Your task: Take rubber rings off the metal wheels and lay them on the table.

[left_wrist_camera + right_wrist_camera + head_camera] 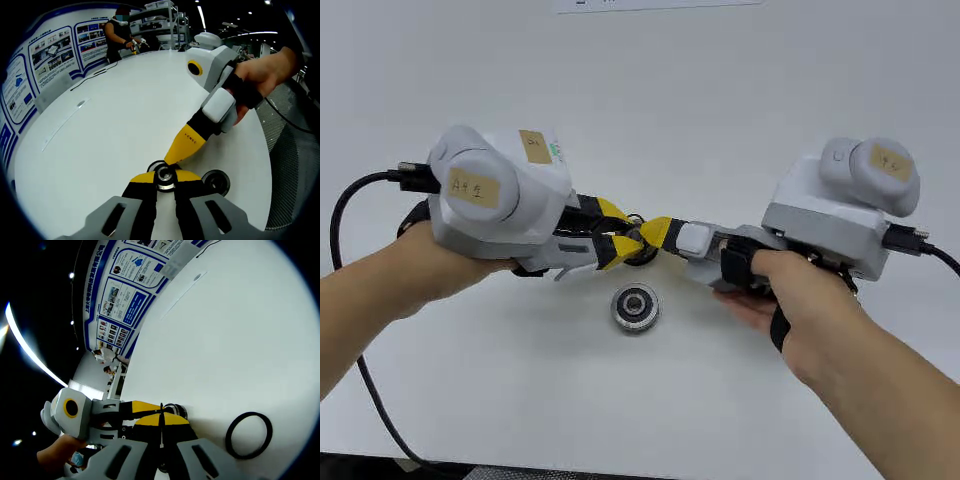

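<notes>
Past the left edge of your white table (115, 115) runs a wall of blue-bordered white printed display boards (47, 55); at its far end stands a person in dark clothes (119, 31); behind them rises a metal shelving rack with pale boxes (162, 12); overhead hang long white strip lights (201, 17); off the right edge lies a grey perforated mesh surface (295, 160); in your head view, a flat white printed strip (655, 4) sits at the far edge.

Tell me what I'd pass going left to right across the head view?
Black cable → left hand → left tongs, shut on a small wheel → right tongs → right hand → second cable.
</notes>
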A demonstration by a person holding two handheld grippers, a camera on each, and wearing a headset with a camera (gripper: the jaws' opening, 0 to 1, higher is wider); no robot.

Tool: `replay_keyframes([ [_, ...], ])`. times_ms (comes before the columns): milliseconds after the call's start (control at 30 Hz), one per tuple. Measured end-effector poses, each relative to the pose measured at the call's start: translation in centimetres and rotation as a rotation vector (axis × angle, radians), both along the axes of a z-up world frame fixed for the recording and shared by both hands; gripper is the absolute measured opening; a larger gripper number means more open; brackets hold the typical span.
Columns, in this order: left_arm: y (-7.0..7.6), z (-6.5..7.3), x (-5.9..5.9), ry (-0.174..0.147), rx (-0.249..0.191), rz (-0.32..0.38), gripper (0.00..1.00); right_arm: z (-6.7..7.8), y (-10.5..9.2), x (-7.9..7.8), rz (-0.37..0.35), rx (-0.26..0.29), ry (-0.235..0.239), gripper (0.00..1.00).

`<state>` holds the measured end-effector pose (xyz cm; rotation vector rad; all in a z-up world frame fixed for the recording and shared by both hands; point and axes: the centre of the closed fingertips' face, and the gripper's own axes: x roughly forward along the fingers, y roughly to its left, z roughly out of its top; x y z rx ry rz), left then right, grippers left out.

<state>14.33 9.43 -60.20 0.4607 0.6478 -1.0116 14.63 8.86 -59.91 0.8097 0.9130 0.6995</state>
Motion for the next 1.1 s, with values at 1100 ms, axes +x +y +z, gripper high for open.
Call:
replay_keyframes([
  [1100, 1.2, 1.6, -0.2, -0.025, -0.001, 0.04, 0.12, 0.2, 0.2, -0.1, -0.013, 0.021, 0.023, 0.01],
])
